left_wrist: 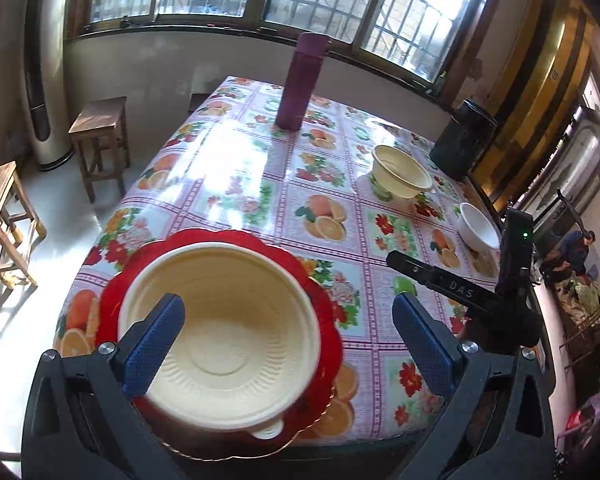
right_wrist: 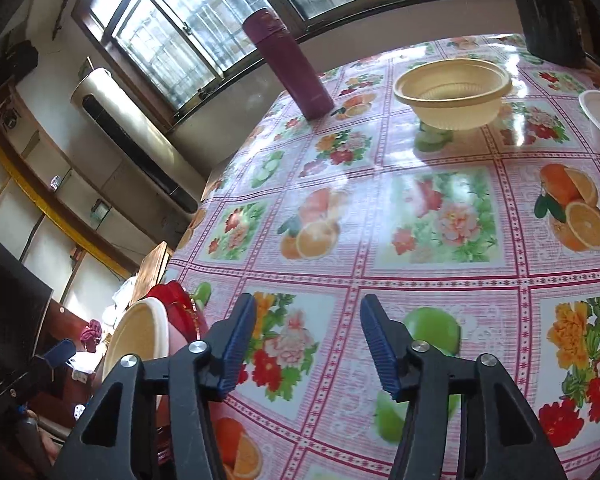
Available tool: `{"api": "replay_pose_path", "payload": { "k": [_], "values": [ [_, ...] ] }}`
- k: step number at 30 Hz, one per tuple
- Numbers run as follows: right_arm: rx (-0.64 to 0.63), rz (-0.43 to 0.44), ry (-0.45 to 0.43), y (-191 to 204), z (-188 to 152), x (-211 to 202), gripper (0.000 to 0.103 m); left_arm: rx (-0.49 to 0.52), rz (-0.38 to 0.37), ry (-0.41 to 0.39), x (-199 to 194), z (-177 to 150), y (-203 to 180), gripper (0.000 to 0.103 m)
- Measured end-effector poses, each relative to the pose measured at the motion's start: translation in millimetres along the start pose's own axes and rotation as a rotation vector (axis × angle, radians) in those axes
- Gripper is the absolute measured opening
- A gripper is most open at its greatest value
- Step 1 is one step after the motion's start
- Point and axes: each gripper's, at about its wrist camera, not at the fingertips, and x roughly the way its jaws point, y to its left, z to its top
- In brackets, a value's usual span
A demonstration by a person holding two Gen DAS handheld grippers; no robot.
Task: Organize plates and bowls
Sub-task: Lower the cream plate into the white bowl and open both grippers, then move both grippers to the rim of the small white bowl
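The left gripper (left_wrist: 288,332) hangs wide open and empty over the cream bowl (left_wrist: 224,336), nested on the red plate (left_wrist: 324,308) at lower centre as a stacking base, while the right gripper (right_wrist: 308,344), also open, faces the loose cream bowl (right_wrist: 452,92) upper right.

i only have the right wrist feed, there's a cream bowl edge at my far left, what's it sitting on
Observer: The cream ribbed plastic bowl sits inside a red scalloped plate at the table's near edge.
Operator: is the left gripper holding it
Observer: No. The left gripper is open, with one blue finger pad over the bowl and the other off to its side.
Operator: anything left of the table
Observer: Wooden stools on the floor.
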Motion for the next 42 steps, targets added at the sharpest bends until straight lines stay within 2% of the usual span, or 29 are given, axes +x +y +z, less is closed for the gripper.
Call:
{"api": "replay_pose_path", "payload": {
  "k": [2,6,10,12,19,26,30,35,42],
  "values": [
    [0.021,-0.003,0.011,-18.3,5.9,-0.2,0.073,0.019,-0.023,0.011,7.0,3.9,-18.7,0.103],
    [0.086,0.021,0.004,-58.6,21.4,-5.3,0.076,0.034,-0.057,0.050,27.6,12.5,-54.0,0.103],
    [0.173,0.048,-0.032,-103.5,38.6,-13.0,0.083,0.038,-0.045,0.103,56.6,19.3,-85.6,0.103],
    [0.219,0.073,-0.026,-124.8,48.6,-14.4,0.083,0.039,-0.047,0.135,73.5,22.1,-99.2,0.103],
    [0.265,0.116,-0.120,-172.5,82.4,-40.2,0.085,0.020,-0.048,0.233,126.8,27.3,-141.2,0.103],
    [0.360,0.263,-0.190,-225.0,103.3,-76.9,0.088,0.060,-0.080,0.284,160.0,30.7,-190.1,0.103],
    [0.385,0.233,-0.269,-257.1,111.2,-106.5,0.090,0.080,-0.112,0.314,175.3,34.8,-217.8,0.103],
    [0.475,0.207,-0.345,-303.8,109.7,-138.0,0.091,0.095,-0.133,0.310,188.9,51.7,-248.7,0.103],
    [0.563,0.191,-0.352,-342.5,111.5,-145.7,0.091,0.076,-0.170,0.306,218.1,79.3,-285.5,0.103]
  ]
}}
